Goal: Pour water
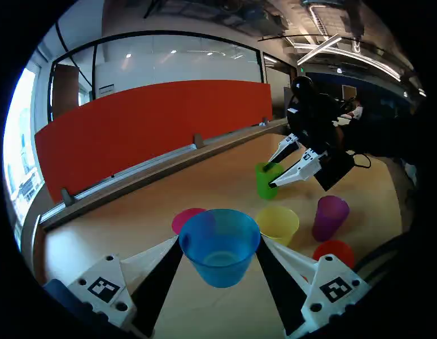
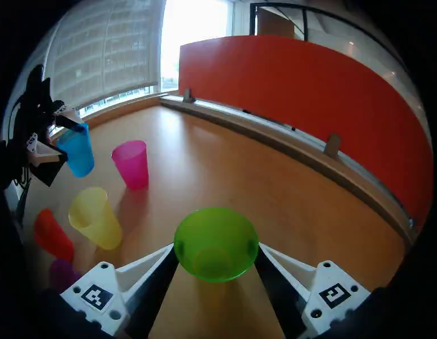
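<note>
A blue cup (image 1: pixel 219 253) with a little water in it sits upright between the fingers of my left gripper (image 1: pixel 218 257), which is shut on it. Across the table, the same blue cup (image 2: pixel 77 150) and left gripper (image 2: pixel 57 141) appear at the far left of the right gripper view. My right gripper (image 2: pixel 216 254) is shut on a green cup (image 2: pixel 216 243), held upright above the wooden table (image 2: pixel 235 169). In the left gripper view, the green cup (image 1: pixel 267 179) shows farther off, clamped in the right gripper (image 1: pixel 267 175).
Standing on the table are a pink cup (image 2: pixel 131 164), a yellow cup (image 2: pixel 96 217), a red cup (image 2: pixel 52 234) and a purple cup (image 1: pixel 330 217). An orange divider panel (image 1: pixel 151 127) runs along the table's far edge. A person's dark sleeve (image 1: pixel 317 121) holds the right gripper.
</note>
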The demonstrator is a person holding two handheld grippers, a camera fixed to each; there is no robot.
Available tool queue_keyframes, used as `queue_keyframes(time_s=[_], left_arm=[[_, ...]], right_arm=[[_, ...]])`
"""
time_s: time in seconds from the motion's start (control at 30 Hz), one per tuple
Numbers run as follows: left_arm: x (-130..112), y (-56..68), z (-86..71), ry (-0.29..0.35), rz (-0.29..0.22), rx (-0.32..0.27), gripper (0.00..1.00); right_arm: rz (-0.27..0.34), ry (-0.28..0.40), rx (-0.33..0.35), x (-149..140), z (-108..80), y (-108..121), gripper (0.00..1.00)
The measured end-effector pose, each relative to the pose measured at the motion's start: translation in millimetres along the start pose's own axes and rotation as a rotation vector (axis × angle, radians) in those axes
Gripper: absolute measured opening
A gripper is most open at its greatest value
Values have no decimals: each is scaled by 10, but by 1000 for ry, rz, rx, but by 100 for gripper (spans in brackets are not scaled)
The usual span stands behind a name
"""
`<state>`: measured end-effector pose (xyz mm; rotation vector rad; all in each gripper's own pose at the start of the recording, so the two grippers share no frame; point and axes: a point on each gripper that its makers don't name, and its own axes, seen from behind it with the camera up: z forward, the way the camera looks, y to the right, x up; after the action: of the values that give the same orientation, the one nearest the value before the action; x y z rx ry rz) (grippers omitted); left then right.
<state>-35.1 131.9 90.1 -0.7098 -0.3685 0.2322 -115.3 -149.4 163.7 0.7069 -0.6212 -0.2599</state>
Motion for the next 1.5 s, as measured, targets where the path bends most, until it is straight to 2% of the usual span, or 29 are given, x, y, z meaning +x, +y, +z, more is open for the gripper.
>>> queue_keyframes(time_s=[0.2,0.6,0.9,1.5], left_arm=[[64,-21,-41,13,2,10,87],[231,29,-174,42,10,18,87],[349,61,-276,79,-11,29,87],[529,105,-464,126,-18,47,87]], right_arm=[[-8,38,-3,154,-133,-32,91],[-65,135,-3,526,-446,-250,91],[-34,223,-3,748,-645,-385,92],[-5,377,-17,1115,-994,-546,92]])
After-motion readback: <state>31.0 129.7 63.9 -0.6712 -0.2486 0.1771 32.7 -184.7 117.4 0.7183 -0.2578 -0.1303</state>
